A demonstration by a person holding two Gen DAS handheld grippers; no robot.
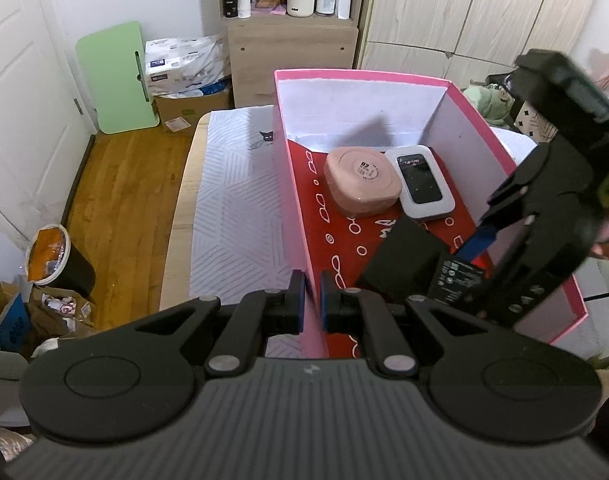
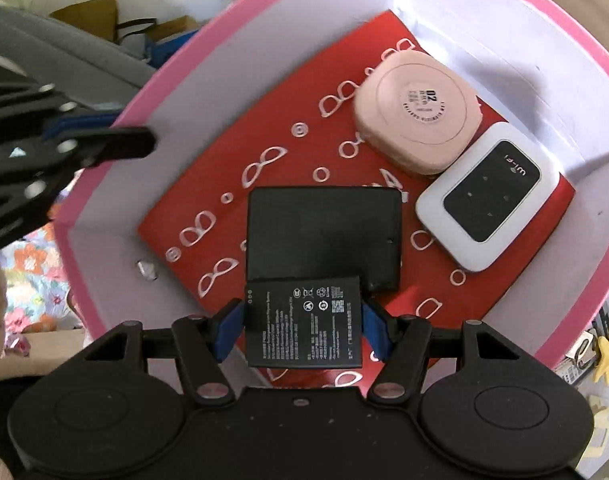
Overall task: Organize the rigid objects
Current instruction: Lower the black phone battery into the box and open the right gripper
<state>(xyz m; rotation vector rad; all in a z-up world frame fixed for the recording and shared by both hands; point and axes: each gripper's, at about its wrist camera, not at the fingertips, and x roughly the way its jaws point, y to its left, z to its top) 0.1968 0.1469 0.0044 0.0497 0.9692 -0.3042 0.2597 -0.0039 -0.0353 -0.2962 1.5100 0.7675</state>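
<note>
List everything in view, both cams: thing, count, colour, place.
box: 1, pink outside, white walls, on the bed
liner: 1, red with white loops, on the box floor
case: 1, pink, rounded, far end of the box, touching the router
router: 1, white with black face, beside the case
cover: 1, black, flat, mid box floor
battery: 1, black with white print, held over the cover's near edge
bed cover: 1, white patterned, left of the box
bin: 1, black, on the wood floor
board: 1, green, leaning on the wall
left hand-held gripper: 1, black with blue pads, shut on the box wall
right hand-held gripper: 1, same colours, shut on the battery
</note>
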